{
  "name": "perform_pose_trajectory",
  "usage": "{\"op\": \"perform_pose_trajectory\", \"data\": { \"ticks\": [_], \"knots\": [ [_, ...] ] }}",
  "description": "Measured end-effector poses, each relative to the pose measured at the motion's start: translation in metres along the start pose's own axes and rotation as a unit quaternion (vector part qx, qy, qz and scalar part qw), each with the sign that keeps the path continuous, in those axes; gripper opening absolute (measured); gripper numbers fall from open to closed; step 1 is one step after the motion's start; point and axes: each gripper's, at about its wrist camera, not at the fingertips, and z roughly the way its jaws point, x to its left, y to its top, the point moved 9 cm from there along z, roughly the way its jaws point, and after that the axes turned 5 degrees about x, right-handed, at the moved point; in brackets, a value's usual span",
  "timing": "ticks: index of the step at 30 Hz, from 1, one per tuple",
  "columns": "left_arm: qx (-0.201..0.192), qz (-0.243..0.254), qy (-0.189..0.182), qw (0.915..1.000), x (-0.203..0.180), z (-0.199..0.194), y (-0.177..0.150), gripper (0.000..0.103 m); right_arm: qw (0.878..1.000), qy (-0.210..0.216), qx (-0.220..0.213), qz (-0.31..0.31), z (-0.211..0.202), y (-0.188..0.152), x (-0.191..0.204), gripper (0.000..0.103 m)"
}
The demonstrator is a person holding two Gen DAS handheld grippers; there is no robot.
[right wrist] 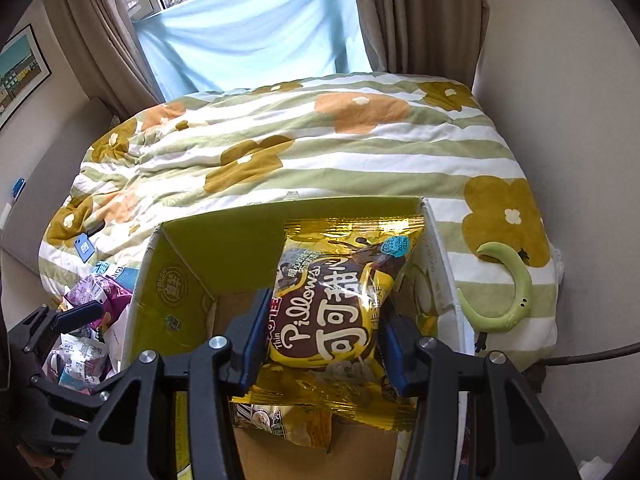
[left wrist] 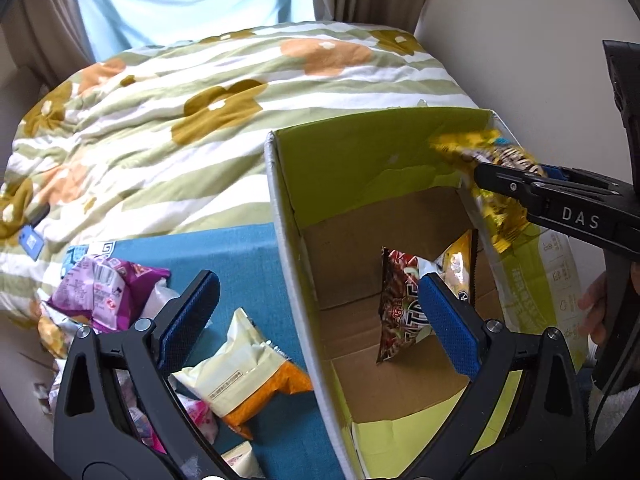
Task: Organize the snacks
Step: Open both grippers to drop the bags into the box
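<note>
Left gripper [left wrist: 320, 312] fingers spread wide; right gripper [right wrist: 324, 344] fingers clamped, angled downward.

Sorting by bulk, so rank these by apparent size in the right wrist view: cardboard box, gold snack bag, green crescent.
1. cardboard box, clearly largest.
2. gold snack bag, clamped in the right gripper; it sits close to the camera, which inflates it.
3. green crescent on the bedspread, smallest.
</note>
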Motion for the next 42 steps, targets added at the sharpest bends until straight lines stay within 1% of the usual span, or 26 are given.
{"op": "perform_pose_trajectory", "data": {
  "ticks": [2, 3, 4, 5, 8, 10, 13, 18, 22, 26, 30, 34, 36, 39, 42],
  "knots": [
    [-0.001, -0.002, 0.004, 1.0000, 0.003, -0.002, -0.003, 0.099, 1.000, -0.006, 0.006, 0.001, 0.007, -0.001, 0.001, 0.054],
    [-0.002, -0.002, 0.008, 1.0000, 0.005, -0.003, -0.006, 0.099, 1.000, -0.007, 0.004, 0.002, 0.007, -0.002, 0.001, 0.071],
    [-0.002, -0.003, 0.012, 0.9999, 0.006, -0.005, -0.007, 0.099, 1.000, -0.008, 0.003, 0.003, 0.006, -0.004, 0.001, 0.093],
    [-0.003, -0.004, 0.014, 0.9999, 0.008, -0.007, -0.009, 0.099, 1.000, -0.015, 0.003, 0.006, 0.005, -0.006, -0.001, 0.099],
    [-0.007, -0.007, 0.014, 0.9998, 0.009, -0.014, -0.013, 0.099, 1.000, -0.029, -0.004, 0.013, -0.003, -0.013, -0.006, 0.100],
    [-0.013, -0.007, 0.016, 0.9998, 0.008, -0.022, -0.015, 0.099, 1.000, -0.025, -0.007, 0.015, -0.010, -0.017, -0.007, 0.100],
    [-0.029, -0.004, 0.022, 0.9993, 0.005, -0.040, -0.017, 0.099, 0.999, -0.027, -0.022, 0.012, -0.028, -0.019, -0.005, 0.100],
    [-0.067, -0.010, 0.027, 0.9973, -0.001, -0.083, -0.022, 0.099, 0.998, -0.019, -0.066, 0.008, -0.076, -0.020, 0.002, 0.100],
    [-0.099, -0.018, 0.037, 0.9943, -0.002, -0.124, -0.041, 0.099, 0.994, -0.017, -0.104, -0.002, -0.118, -0.030, 0.012, 0.100],
    [-0.125, -0.026, 0.054, 0.9903, -0.003, -0.161, -0.072, 0.099, 0.991, -0.021, -0.132, -0.009, -0.154, -0.054, 0.026, 0.100],
    [-0.142, -0.038, 0.069, 0.9868, 0.000, -0.189, -0.112, 0.099, 0.990, -0.016, -0.142, -0.008, -0.177, -0.086, 0.033, 0.101],
    [-0.147, -0.050, 0.079, 0.9848, 0.001, -0.207, -0.158, 0.099, 0.988, -0.011, -0.151, -0.007, -0.191, -0.120, 0.042, 0.102],
    [-0.146, -0.058, 0.083, 0.9842, 0.001, -0.212, -0.181, 0.099, 0.986, -0.006, -0.164, -0.013, -0.197, -0.136, 0.048, 0.102],
    [-0.141, -0.075, 0.087, 0.9834, 0.008, -0.219, -0.215, 0.099, 0.988, 0.006, -0.149, -0.027, -0.196, -0.163, 0.058, 0.102],
    [-0.136, -0.097, 0.094, 0.9814, 0.023, -0.227, -0.248, 0.099, 0.987, 0.007, -0.153, -0.047, -0.199, -0.187, 0.073, 0.102]
  ]
}}
